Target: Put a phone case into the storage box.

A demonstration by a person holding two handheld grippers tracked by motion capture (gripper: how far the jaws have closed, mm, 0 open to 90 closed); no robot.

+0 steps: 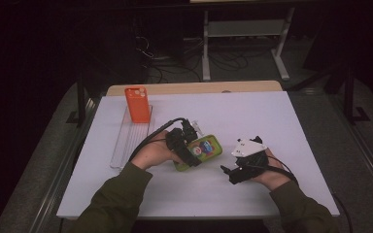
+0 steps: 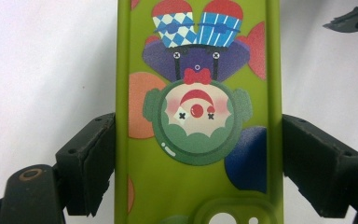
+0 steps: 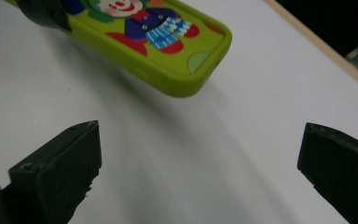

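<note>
Your left gripper (image 1: 187, 145) jaws clamped across green phone case (image 1: 201, 150); right gripper (image 1: 233, 170) jaws apart, empty. Case light, rubbery, flexes; take hold on long edges.

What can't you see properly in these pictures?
- Green case: left gripper view cuts off its top and bottom ends; in the high view the left gripper covers its near end.
- Orange case: too small in the high view to tell how it stands in the clear rack.
- Right gripper: its own view shows open jaw tips, the body cut off by the bottom edge.
- Floor beyond the table: too dark.
</note>
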